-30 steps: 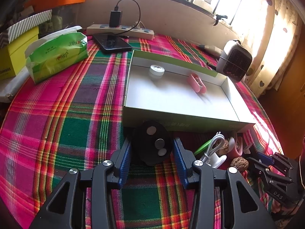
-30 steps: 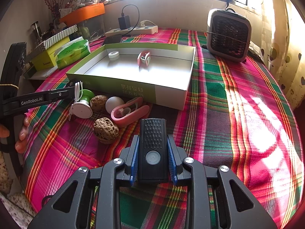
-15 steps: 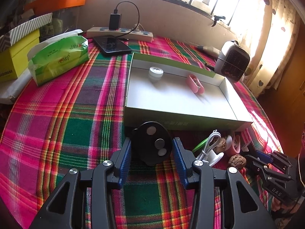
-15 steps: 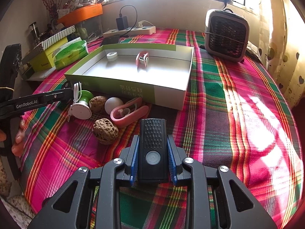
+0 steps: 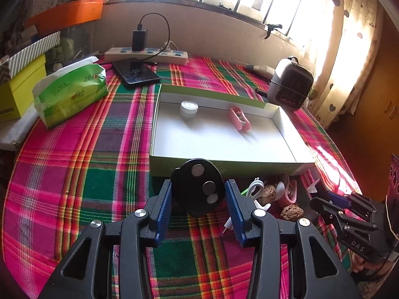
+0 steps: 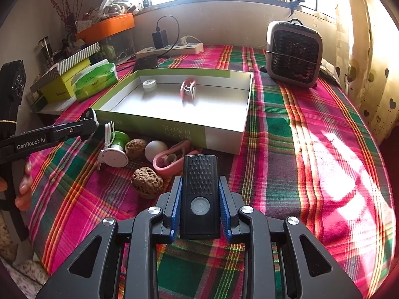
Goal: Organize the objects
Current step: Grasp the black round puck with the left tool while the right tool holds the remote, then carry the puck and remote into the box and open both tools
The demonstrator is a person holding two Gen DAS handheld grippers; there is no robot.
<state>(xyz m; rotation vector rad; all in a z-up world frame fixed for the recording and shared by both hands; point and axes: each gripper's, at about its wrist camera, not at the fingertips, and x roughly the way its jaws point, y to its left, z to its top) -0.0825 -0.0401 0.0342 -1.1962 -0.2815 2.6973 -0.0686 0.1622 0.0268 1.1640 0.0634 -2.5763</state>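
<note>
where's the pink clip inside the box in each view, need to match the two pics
Left wrist view: the pink clip lies in the box, toward its far right corner, upper centre of the picture.
Right wrist view: the pink clip is near the box's far wall, a little left of the picture's centre.
Shared landmark: the white round cap, left of the clip in both.

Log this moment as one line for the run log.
left gripper: shut on black oval remote | right gripper: shut on black rectangular remote | box: white cap, pink clip inside
</note>
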